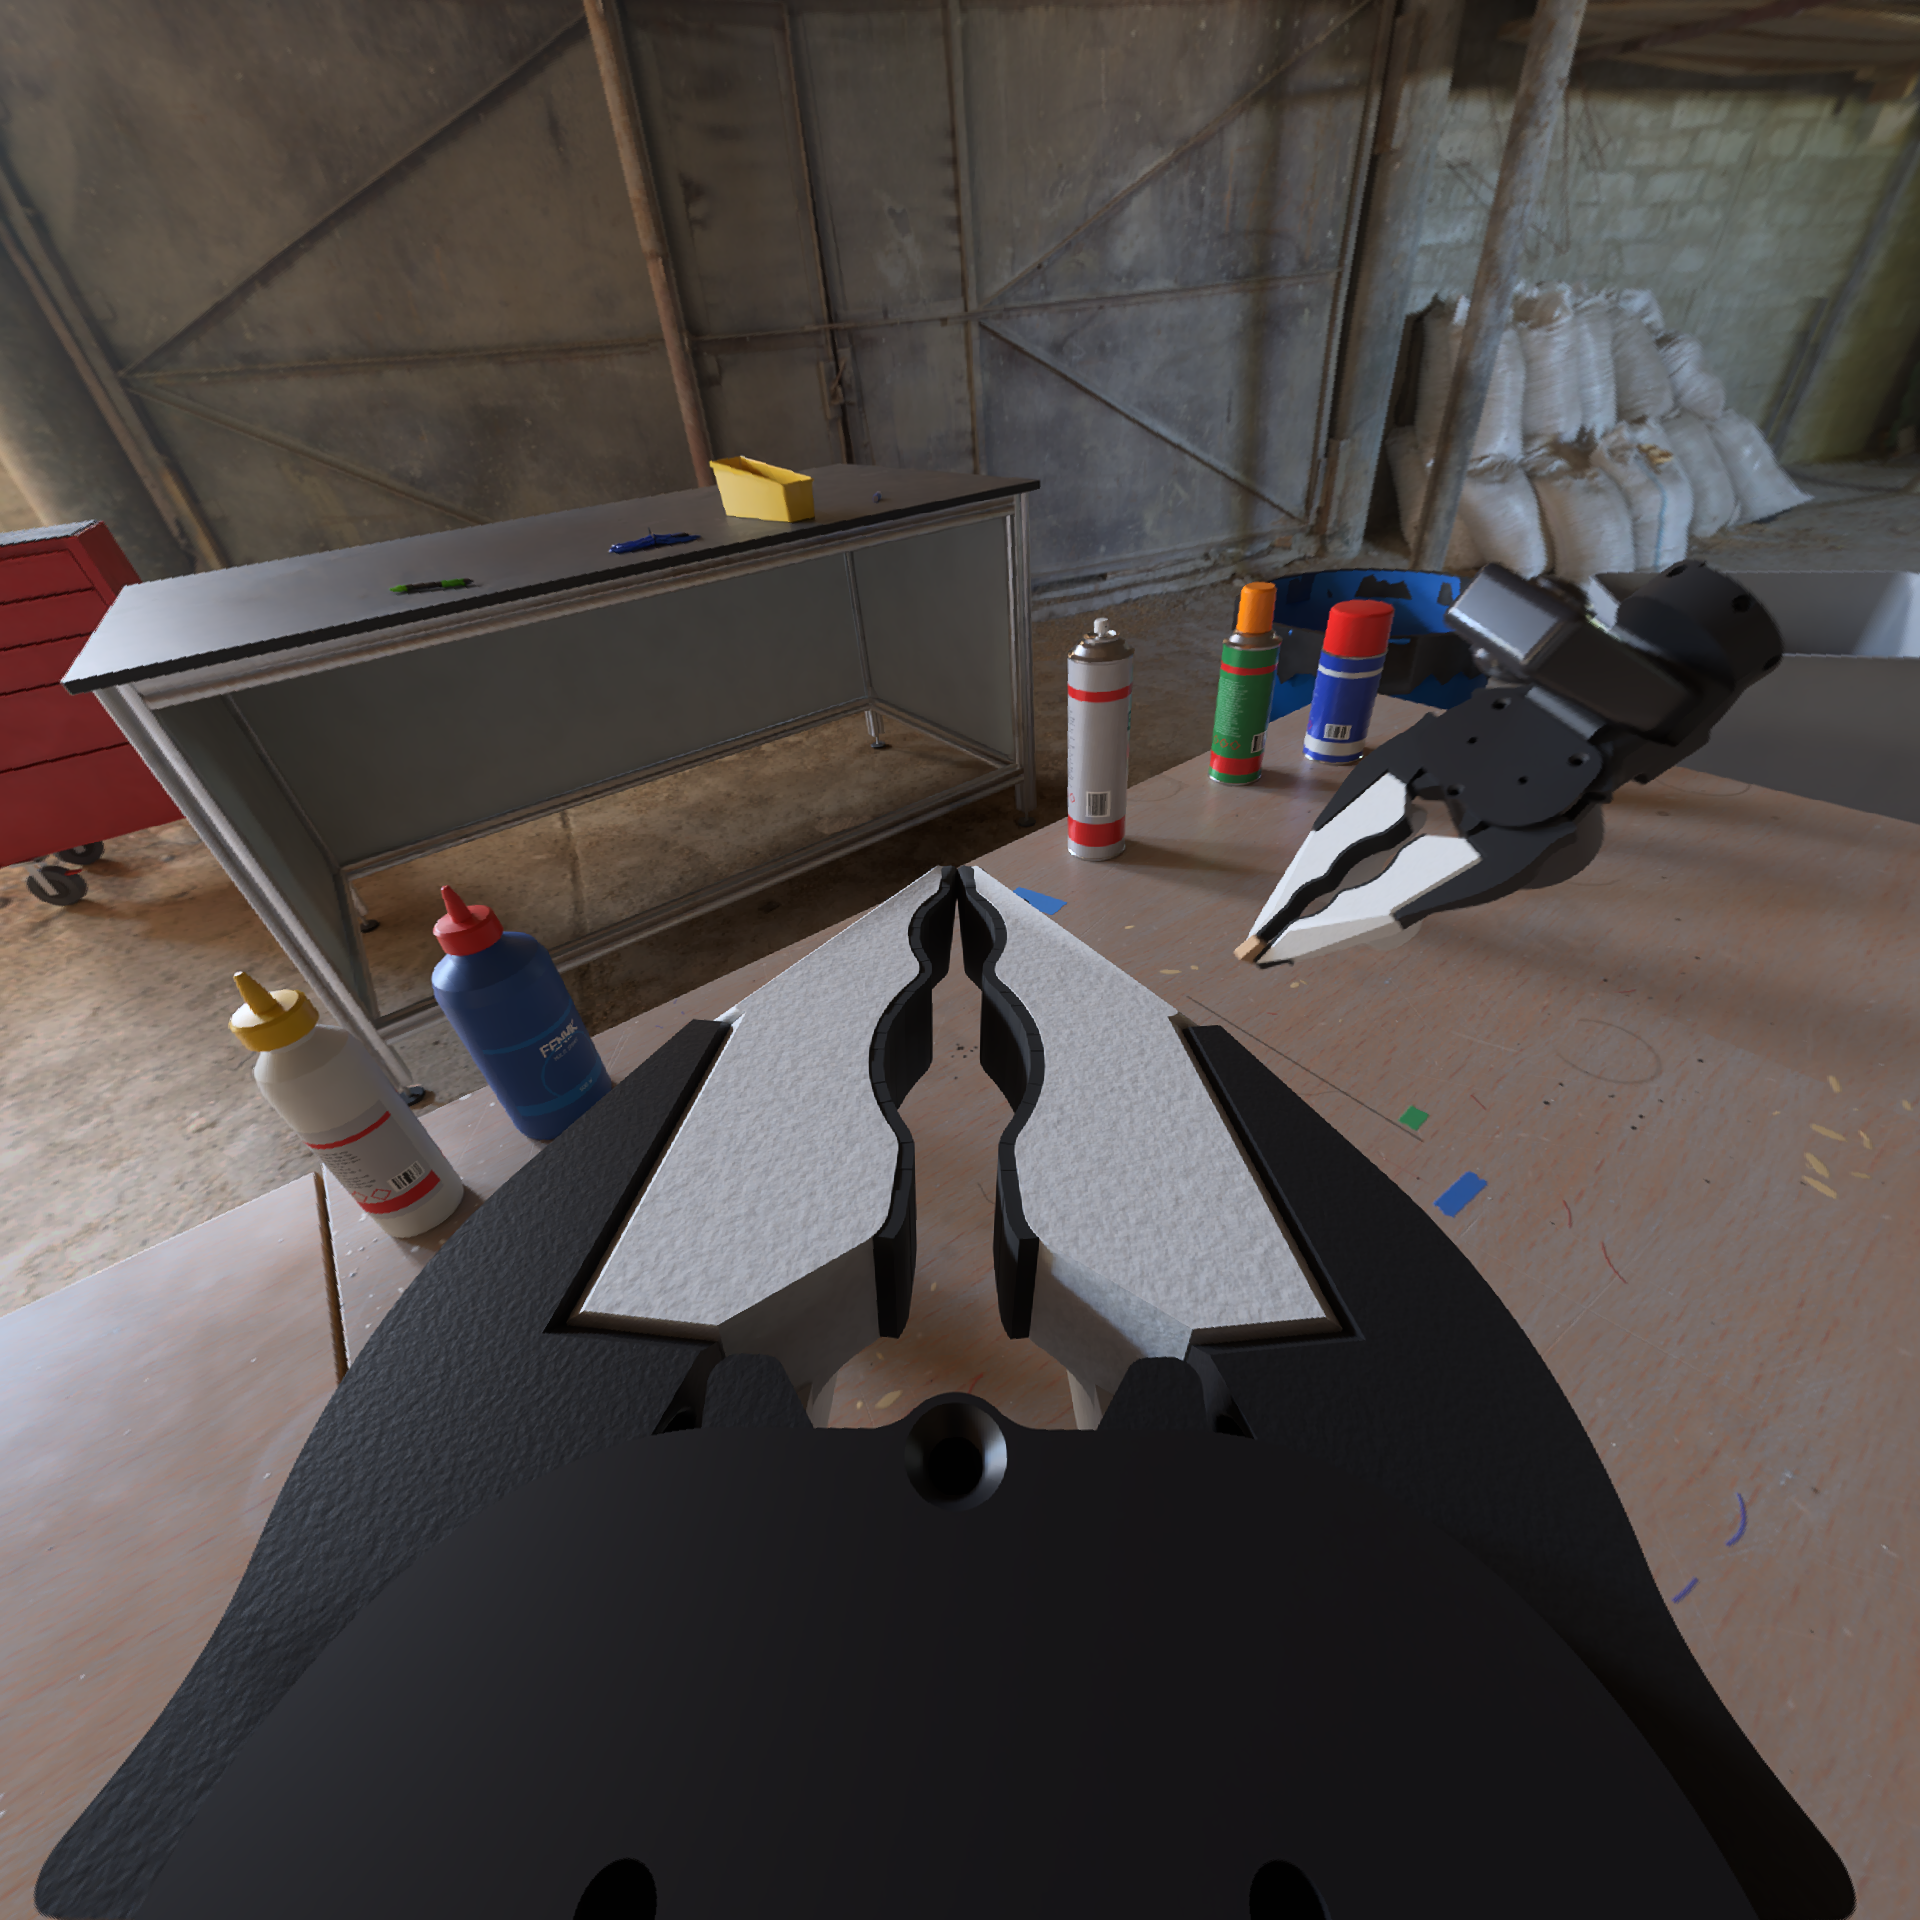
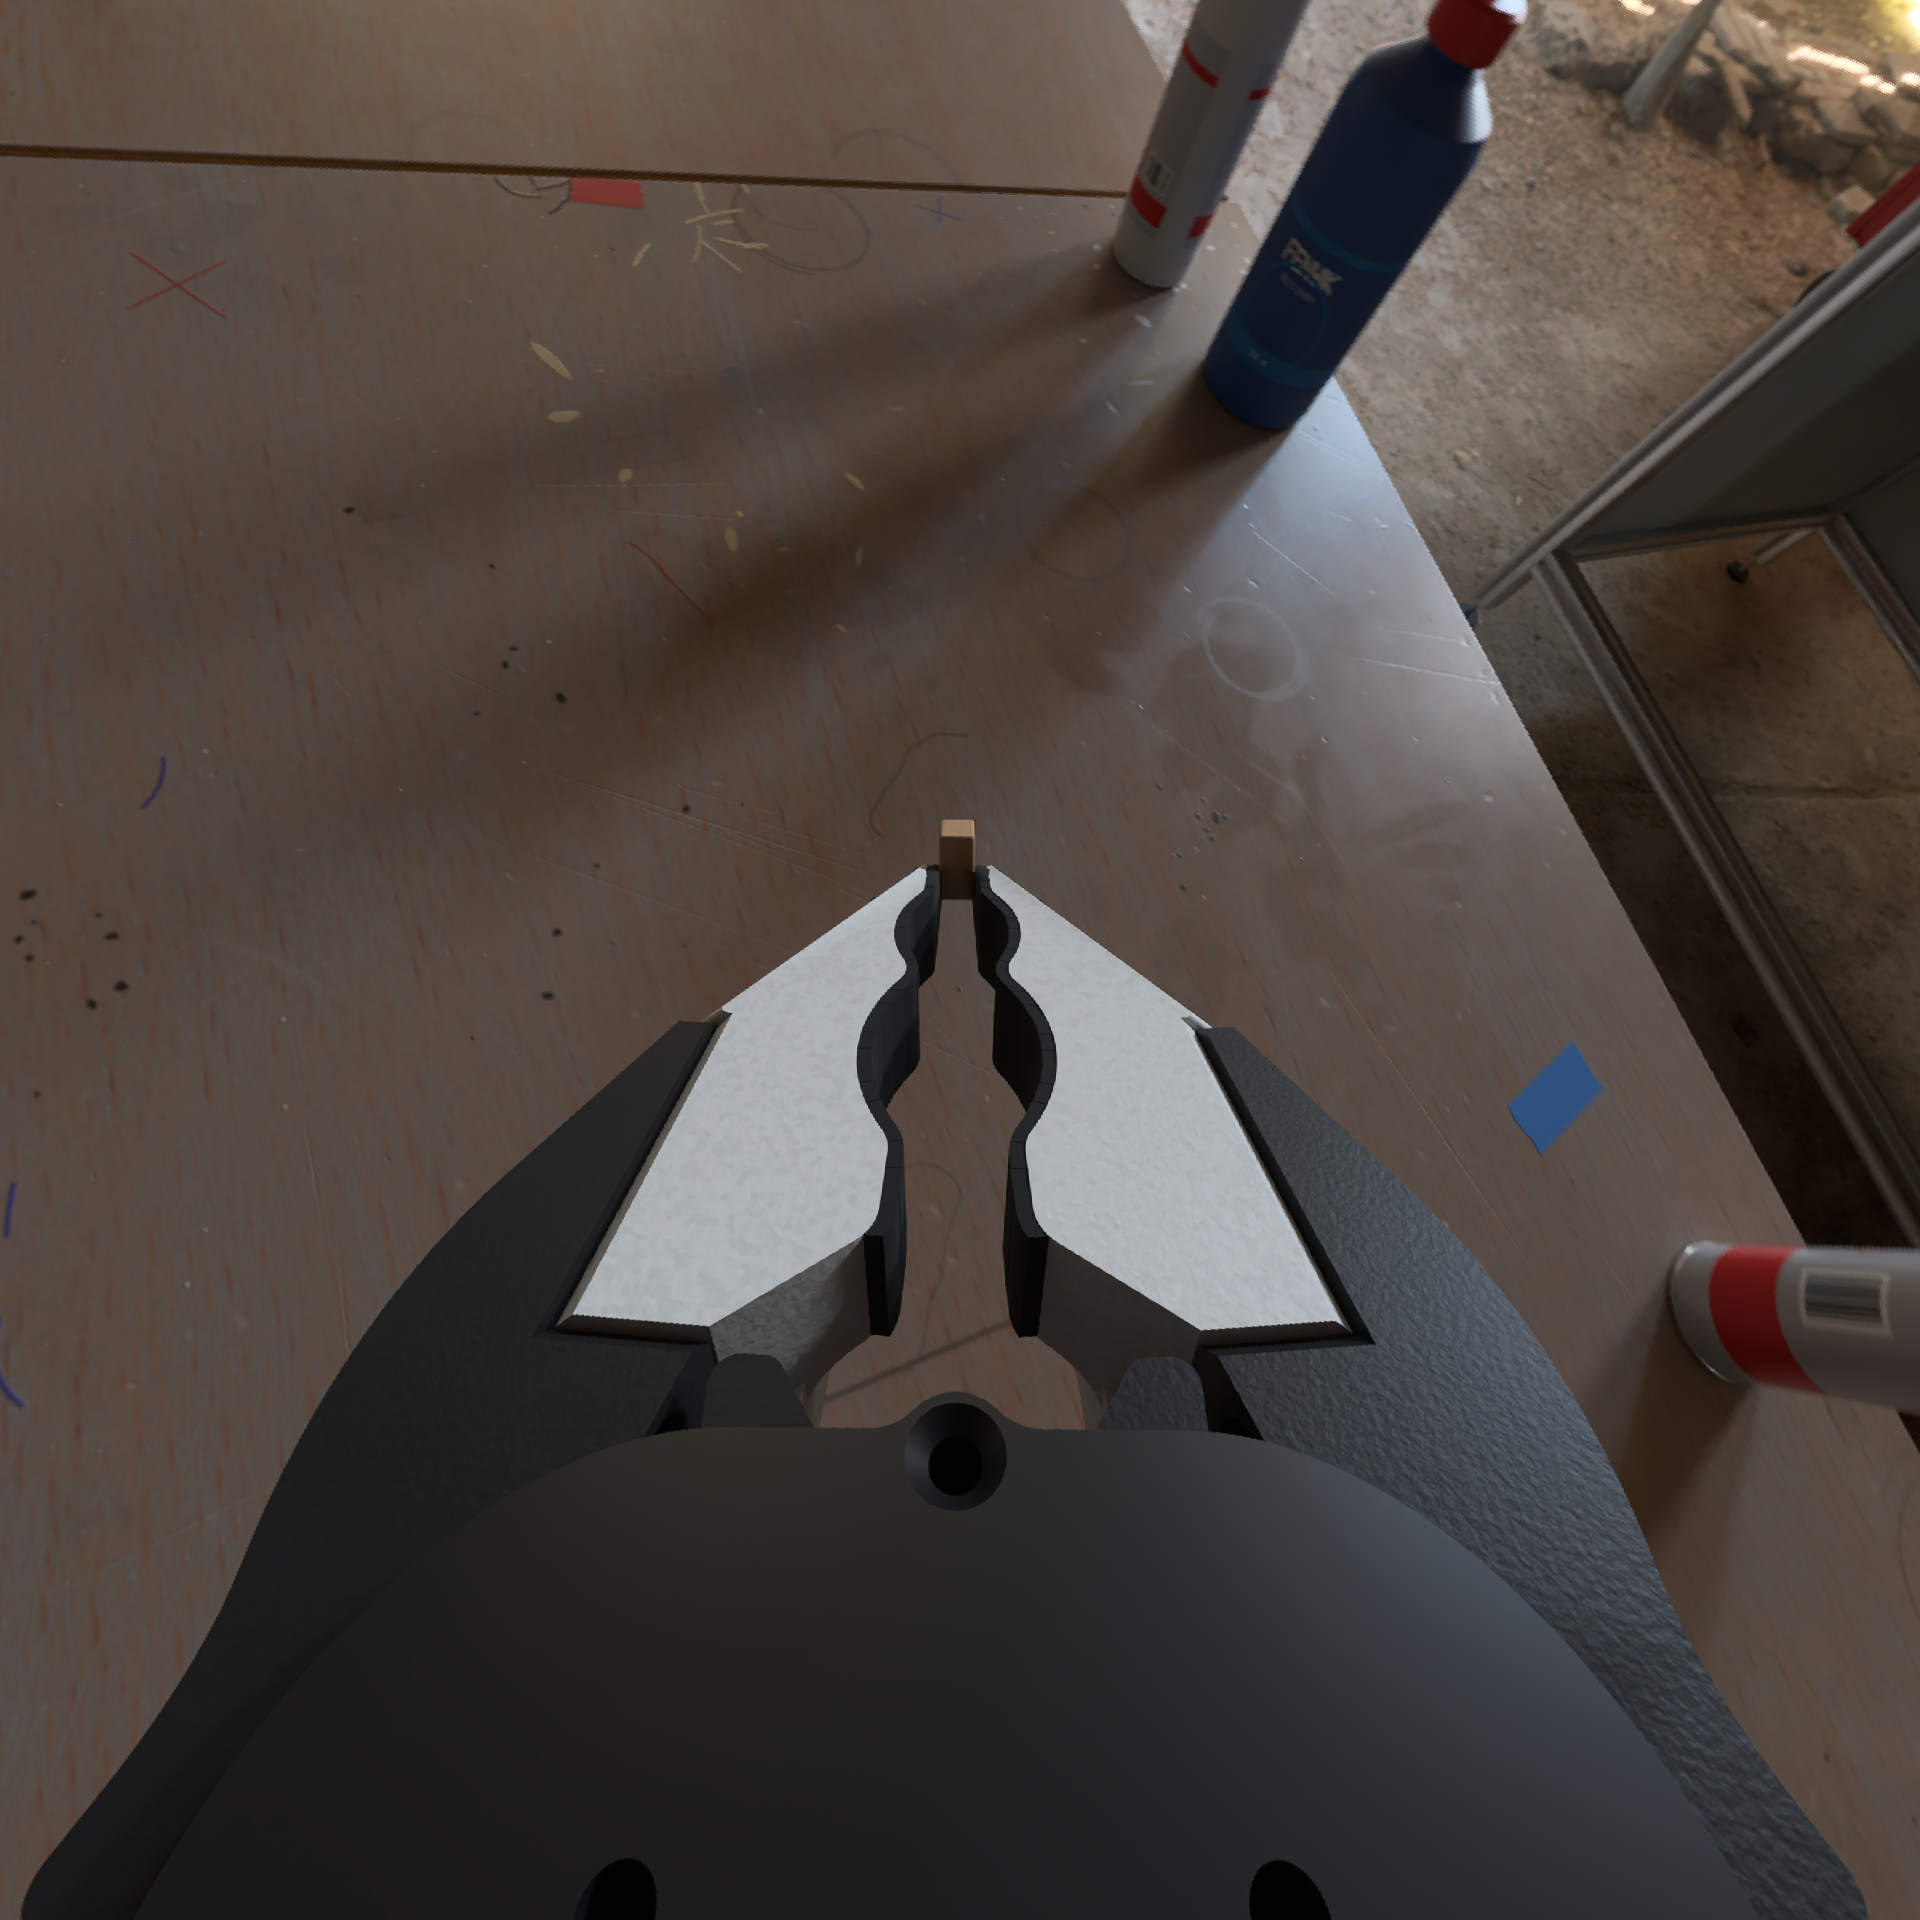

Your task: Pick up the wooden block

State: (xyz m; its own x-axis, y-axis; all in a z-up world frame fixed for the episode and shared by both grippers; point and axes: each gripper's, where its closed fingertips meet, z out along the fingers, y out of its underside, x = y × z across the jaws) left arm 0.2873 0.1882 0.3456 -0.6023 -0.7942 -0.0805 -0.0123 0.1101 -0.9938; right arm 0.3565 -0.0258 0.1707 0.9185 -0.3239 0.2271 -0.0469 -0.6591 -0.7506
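The wooden block (image 2: pixel 957 847) is a small tan piece pinched between the tips of my right gripper (image 2: pixel 957 880), which is shut on it and holds it above the wooden table (image 2: pixel 416 644). In the left wrist view the right gripper (image 1: pixel 1262 943) hangs over the table at the right, tilted down to the left, with the block (image 1: pixel 1248 947) showing at its tips. My left gripper (image 1: pixel 957 878) is shut and empty, its tips touching, over the table's far edge.
Three spray cans (image 1: pixel 1098 743) (image 1: pixel 1244 686) (image 1: pixel 1348 681) stand at the table's far edge. A blue bottle (image 1: pixel 516 1023) and a white bottle (image 1: pixel 348 1117) stand at the left edge. A grey workbench (image 1: pixel 582 644) with a yellow bin (image 1: pixel 764 486) stands beyond.
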